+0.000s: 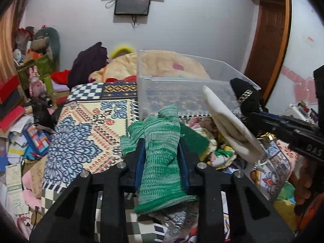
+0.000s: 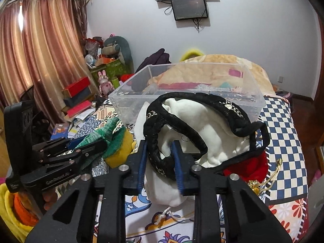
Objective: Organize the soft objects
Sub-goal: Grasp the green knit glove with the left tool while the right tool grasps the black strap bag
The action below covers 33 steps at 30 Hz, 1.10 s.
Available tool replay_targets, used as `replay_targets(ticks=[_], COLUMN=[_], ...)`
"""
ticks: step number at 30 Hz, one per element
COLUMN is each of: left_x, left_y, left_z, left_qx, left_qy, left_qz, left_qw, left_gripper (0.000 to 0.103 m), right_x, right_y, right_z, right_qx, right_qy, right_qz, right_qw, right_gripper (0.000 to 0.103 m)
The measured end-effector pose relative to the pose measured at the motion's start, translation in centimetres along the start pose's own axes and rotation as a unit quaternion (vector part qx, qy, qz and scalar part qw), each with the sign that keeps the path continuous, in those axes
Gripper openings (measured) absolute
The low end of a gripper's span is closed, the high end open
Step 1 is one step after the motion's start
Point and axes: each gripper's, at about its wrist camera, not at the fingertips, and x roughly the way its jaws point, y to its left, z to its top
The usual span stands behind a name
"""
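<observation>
So both grippers are loaded up, sitting just short of the clear plastic bin on the bed.

Left gripper has its fingers pinched onto a green knit glove, which runs lengthwise along the fingers, rolled cuff back toward the handle and fingertips pointing at the bin's near wall, tips just shy of it. Right gripper is clamped on a black headband with gold trim plus a white cloth pouch bunched behind it; the headband's loop arcs up and to the right, toward the bin's near rim. Both bundles are held above the patterned bedspread, on the near side of the bin, with the glove to the left of the headband.
</observation>
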Motion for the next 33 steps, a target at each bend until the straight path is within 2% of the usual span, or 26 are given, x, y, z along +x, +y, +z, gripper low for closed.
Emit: replay_targets(ticks=[4,11,22,26,33], left_x=[-0.5,-2.0,-4.1,-4.3,-2.5], left_y=[0.2,-0.1,-0.5,-1.0,-1.7], left_z=[0.2,1.6,6.9,8.6,11.2], left_qx=[-0.007,-0.003,0.002,0.012,0.015], left_qy=[-0.007,-0.031,-0.082,-0.103,-0.108], left_qz=[-0.008,-0.014,-0.027,-0.019,-0.026], left_qw=[0.9999,0.9994,0.9962,0.9944,0.9937], left_gripper=[0.021,0.021,0.021,0.021,0.021], right_x=[-0.9,-3.2,-6.0,-6.9,-6.4], right_y=[0.2,0.3,-0.2,-0.6,-1.1], right_z=[0.3,1.5,5.0,6.5,8.7], right_qx=[-0.005,-0.008,-0.019,-0.019,-0.024], right_qy=[-0.018,-0.052,-0.105,-0.132,-0.154], right_qz=[-0.001,-0.009,-0.030,-0.035,-0.047], right_qw=[1.000,0.999,0.994,0.990,0.987], right_gripper=[0.016,0.013,0.012,0.012,0.012])
